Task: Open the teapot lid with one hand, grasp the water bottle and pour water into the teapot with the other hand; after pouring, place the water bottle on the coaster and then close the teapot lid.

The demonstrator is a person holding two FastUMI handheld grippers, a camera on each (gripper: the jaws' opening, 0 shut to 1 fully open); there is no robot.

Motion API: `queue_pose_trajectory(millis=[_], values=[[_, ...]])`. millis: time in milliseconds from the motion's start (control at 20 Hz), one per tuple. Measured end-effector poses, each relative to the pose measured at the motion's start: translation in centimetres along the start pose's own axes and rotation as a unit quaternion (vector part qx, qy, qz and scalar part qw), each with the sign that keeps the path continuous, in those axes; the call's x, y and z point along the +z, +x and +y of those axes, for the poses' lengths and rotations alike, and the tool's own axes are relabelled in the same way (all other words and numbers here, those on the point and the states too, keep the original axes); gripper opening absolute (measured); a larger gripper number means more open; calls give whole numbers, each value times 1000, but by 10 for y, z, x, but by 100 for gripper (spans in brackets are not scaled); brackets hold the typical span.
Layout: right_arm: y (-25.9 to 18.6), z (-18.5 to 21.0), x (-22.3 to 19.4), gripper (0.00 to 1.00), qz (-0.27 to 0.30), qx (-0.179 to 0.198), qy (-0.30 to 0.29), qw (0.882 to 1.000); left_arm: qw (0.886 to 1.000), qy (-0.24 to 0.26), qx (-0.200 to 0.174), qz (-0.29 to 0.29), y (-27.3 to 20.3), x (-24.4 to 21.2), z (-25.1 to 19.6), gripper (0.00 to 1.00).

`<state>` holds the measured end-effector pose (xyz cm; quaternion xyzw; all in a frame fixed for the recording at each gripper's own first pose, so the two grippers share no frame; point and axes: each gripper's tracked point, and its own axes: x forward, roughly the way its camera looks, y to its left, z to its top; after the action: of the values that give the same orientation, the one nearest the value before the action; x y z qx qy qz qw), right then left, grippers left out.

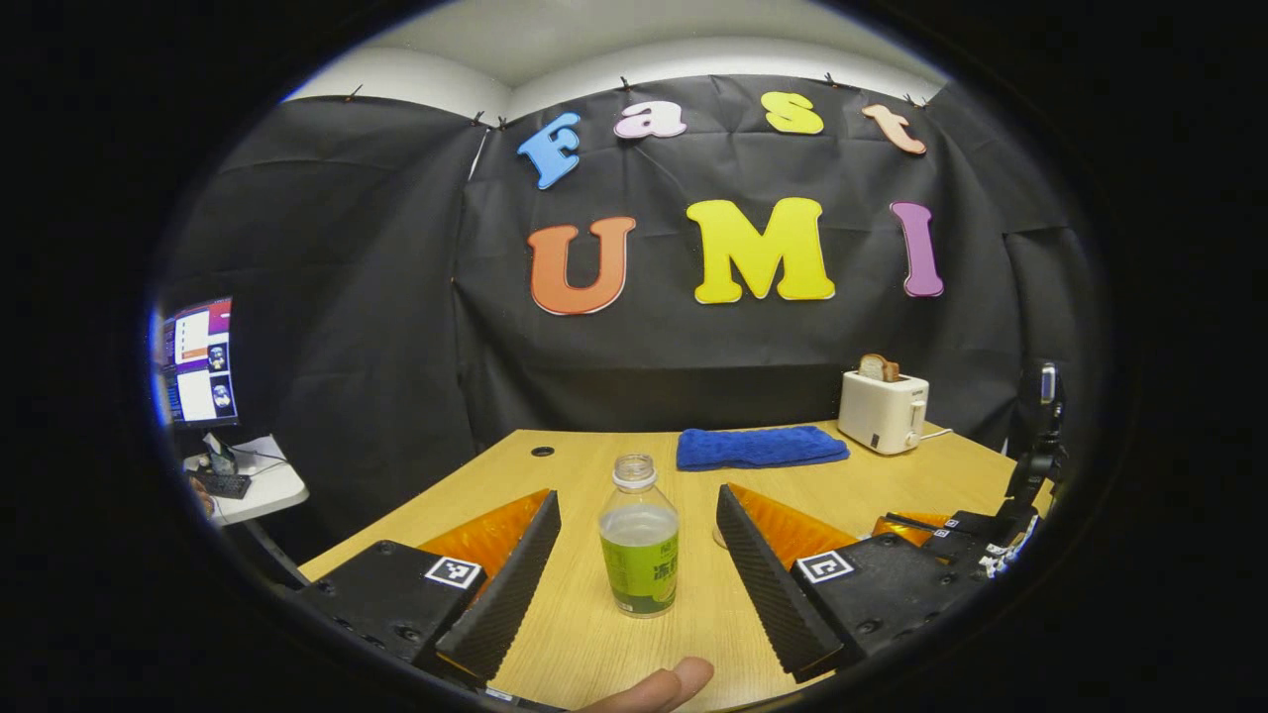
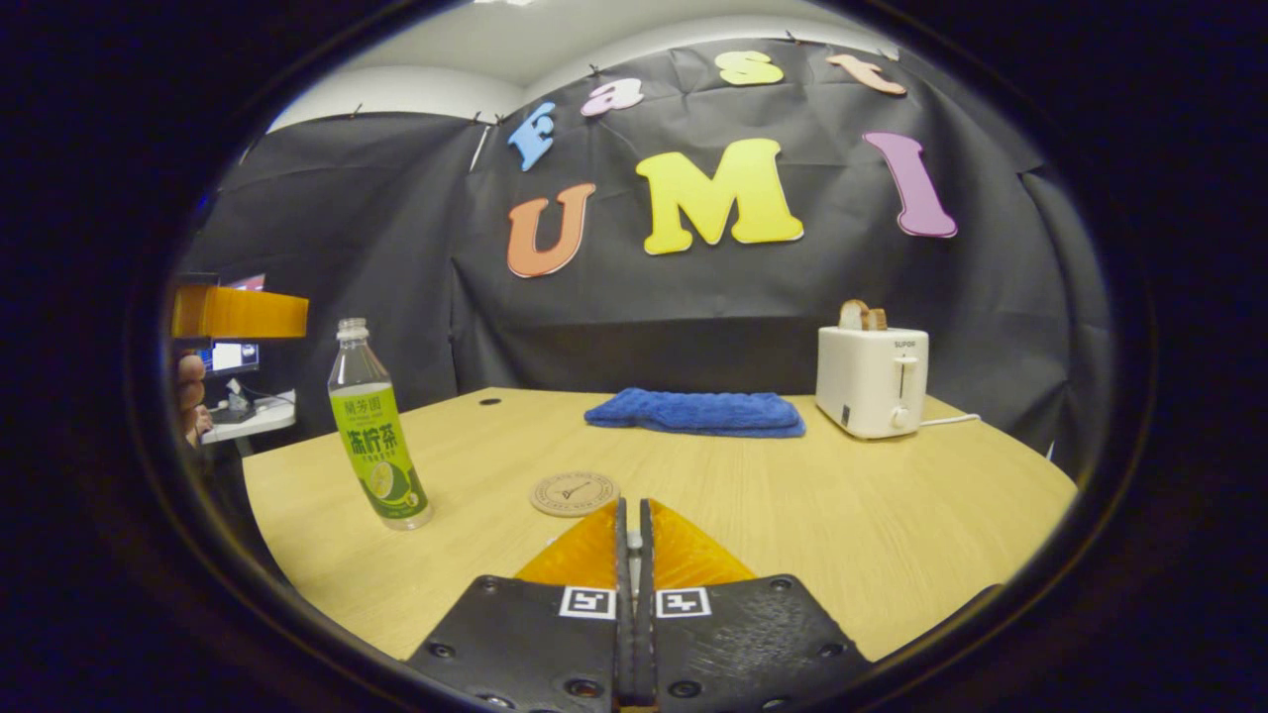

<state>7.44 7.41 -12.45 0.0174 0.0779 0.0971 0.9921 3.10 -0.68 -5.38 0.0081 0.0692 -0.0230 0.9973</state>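
Water bottle [image 1: 640,536], uncapped and upright on the bench [image 1: 872,475], is framed by the wide-spread left gripper [image 1: 639,540]; the right gripper [image 2: 634,525] is seen pressed together.

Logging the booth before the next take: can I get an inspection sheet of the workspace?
Surface: wooden table, with a small dark hole near its far left edge.
Job's things: bottle upright, uncapped, partly full, between the left gripper's fingers, not touching them; coaster bare.
Clutter: blue towel folded at the back; toaster with bread in its slots.
Grippers: left gripper open around the bottle; right gripper shut on nothing, low over the table.
Cables: white cord from the toaster.
Surroundings: black cloth wall; monitor on a side desk at left.
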Motion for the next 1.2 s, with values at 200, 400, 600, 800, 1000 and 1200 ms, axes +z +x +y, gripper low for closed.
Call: queue_pose_trajectory(millis=[200,400,600,800,1000,1200], values=[[-11,2,17,0,-22,13,8,1000,999,-22,-20,15,4,-8,-2,99],[-28,7,38,0,-37,28,21,999,999,-25,-35,19,9,-14,-2,99],[-43,10,56,0,-52,33,15,998,999,-14,-35,26,20,-25,8,99],[-57,5,71,0,-64,25,-1,998,998,-27,-49,24,36,-38,8,99],[-62,-3,80,0,-72,15,-5,997,998,-26,-57,4,52,-47,7,100],[-62,-8,81,0,-73,7,-1,997,997,-29,-74,-14,64,-59,2,99]])
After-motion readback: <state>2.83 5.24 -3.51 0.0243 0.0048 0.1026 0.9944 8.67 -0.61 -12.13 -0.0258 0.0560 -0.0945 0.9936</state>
